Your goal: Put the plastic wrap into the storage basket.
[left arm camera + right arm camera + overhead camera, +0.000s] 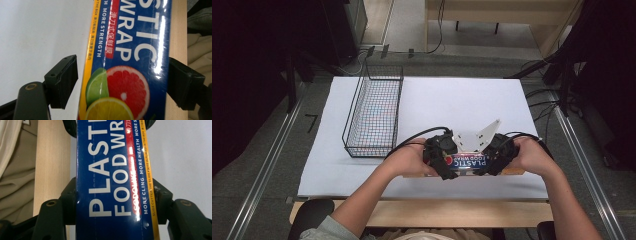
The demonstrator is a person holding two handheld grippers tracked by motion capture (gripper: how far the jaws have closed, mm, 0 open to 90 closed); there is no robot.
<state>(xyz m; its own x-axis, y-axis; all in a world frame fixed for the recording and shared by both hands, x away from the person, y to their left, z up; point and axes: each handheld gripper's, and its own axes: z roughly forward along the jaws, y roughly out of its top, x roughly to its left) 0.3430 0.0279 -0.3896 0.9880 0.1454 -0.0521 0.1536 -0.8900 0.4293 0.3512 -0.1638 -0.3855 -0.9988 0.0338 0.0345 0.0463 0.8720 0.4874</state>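
A blue plastic food wrap box (468, 161) with citrus pictures lies crosswise near the table's front edge. My right gripper (495, 159) is shut on the box's right end; in the right gripper view both black jaws press against the sides of the box (112, 182). My left gripper (442, 159) straddles the left end. In the left gripper view the box (130, 50) sits between the jaws, one jaw close against its side, while a narrow gap separates the other jaw from its yellow edge. The left gripper (122, 82) is open.
A black wire basket (374, 107) stands on the white sheet (452, 100) at the left, reaching to the back. A light wooden strip (447, 212) runs along the front edge, right under the box. The person's forearms come in from below.
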